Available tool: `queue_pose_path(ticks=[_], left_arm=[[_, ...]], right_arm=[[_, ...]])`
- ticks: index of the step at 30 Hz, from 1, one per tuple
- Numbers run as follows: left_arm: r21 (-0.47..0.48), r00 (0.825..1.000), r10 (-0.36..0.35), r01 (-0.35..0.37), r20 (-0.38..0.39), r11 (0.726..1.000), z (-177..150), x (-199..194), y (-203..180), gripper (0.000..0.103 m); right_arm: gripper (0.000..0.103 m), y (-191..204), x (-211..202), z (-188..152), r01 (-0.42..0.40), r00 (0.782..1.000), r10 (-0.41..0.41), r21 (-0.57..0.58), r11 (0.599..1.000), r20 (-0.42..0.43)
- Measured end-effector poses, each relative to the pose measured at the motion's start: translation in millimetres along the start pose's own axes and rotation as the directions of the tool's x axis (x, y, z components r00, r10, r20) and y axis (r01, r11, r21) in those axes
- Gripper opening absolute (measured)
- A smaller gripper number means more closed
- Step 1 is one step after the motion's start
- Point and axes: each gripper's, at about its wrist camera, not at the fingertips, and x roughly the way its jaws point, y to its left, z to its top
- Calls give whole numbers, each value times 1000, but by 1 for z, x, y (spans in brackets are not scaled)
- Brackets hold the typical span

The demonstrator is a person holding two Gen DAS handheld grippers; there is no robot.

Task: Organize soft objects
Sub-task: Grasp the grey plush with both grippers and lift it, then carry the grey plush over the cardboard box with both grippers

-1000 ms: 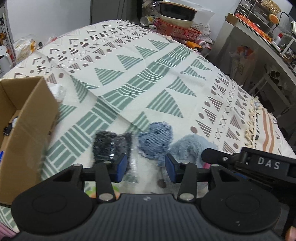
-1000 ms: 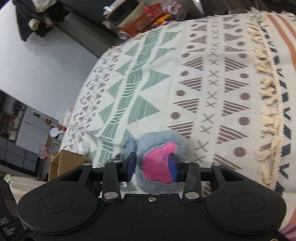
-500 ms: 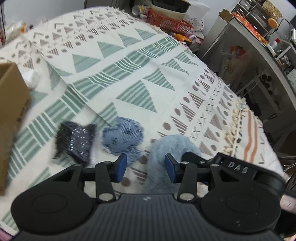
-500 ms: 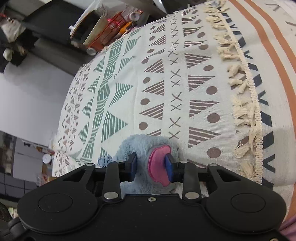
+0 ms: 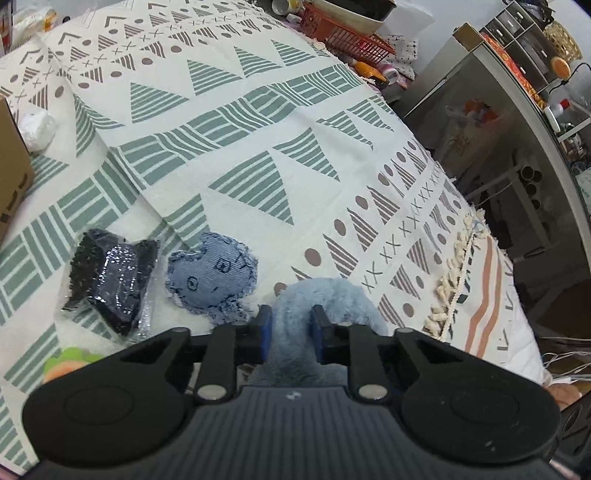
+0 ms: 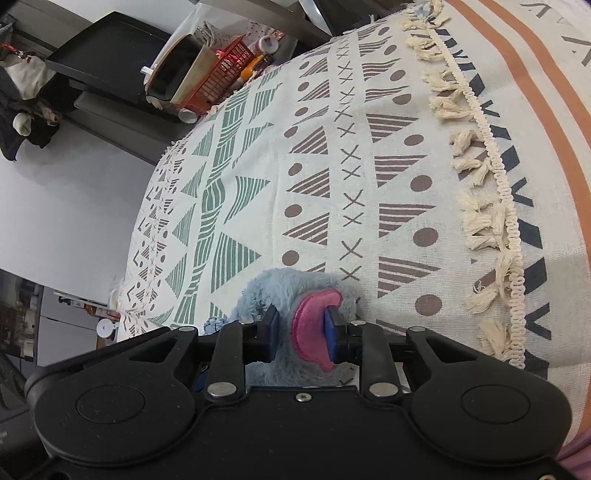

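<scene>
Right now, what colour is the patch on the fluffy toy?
Pink, on the grey-blue fluffy toy; the patch shows best in the right wrist view.

Domestic room: ahead of the jaws, a patterned fringed bedspread; beyond it, a red basket of household items; right, cluttered shelving.

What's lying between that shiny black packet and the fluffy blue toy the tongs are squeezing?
A flat denim face patch lies on the blanket between the black packet and the fluffy blue toy, seen in the left wrist view.
</scene>
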Motion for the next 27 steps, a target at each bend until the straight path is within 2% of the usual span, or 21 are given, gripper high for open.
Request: queue_pose_path(ticks=[7,16,27], left_arm=[[28,997,-26,24,76,999,10,-24,-2,17],[39,989,-27,21,144,999,25,-56,15,16],[23,981,-24,20,195,1000,30,-93,55,15]], right_arm=[[24,20,-13,-2,-68,995,73,-79,995,66],[24,47,-11,-9,-163,984,172,-147,976,53],[23,81,-7,-33,-229,970,240,-209,951,27]])
